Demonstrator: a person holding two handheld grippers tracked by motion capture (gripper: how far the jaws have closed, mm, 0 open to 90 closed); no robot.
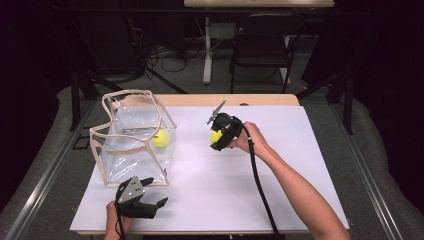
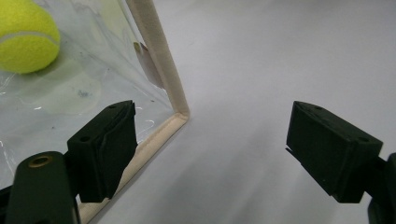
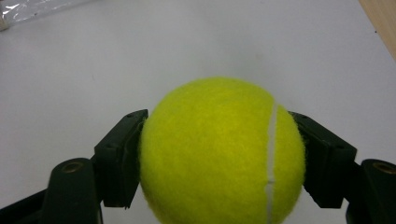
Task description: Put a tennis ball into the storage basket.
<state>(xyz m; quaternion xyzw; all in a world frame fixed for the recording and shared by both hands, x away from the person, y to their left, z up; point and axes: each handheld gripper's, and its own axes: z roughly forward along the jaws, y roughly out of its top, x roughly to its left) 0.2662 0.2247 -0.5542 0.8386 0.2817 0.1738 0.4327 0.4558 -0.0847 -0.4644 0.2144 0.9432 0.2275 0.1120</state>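
A yellow tennis ball [image 3: 219, 154] is clamped between the pads of my right gripper [image 1: 216, 139], which hangs above the middle of the white table [image 1: 300, 150]; the ball [image 1: 215, 136] peeks out at its tip. A second tennis ball [image 1: 161, 138] lies inside the clear plastic bag with beige trim [image 1: 131, 137] at the left; it appears at the upper left in the left gripper view as the ball [image 2: 25, 39] behind the plastic. My left gripper [image 1: 156, 192] rests near the front edge, just in front of the bag's corner [image 2: 180, 116], open with nothing between its pads.
The bag's beige rim stands open at the top. A wooden strip [image 1: 225, 100] runs along the table's far edge. Beyond it stand a dark chair [image 1: 262, 45] and a desk leg [image 1: 207, 50] on the floor.
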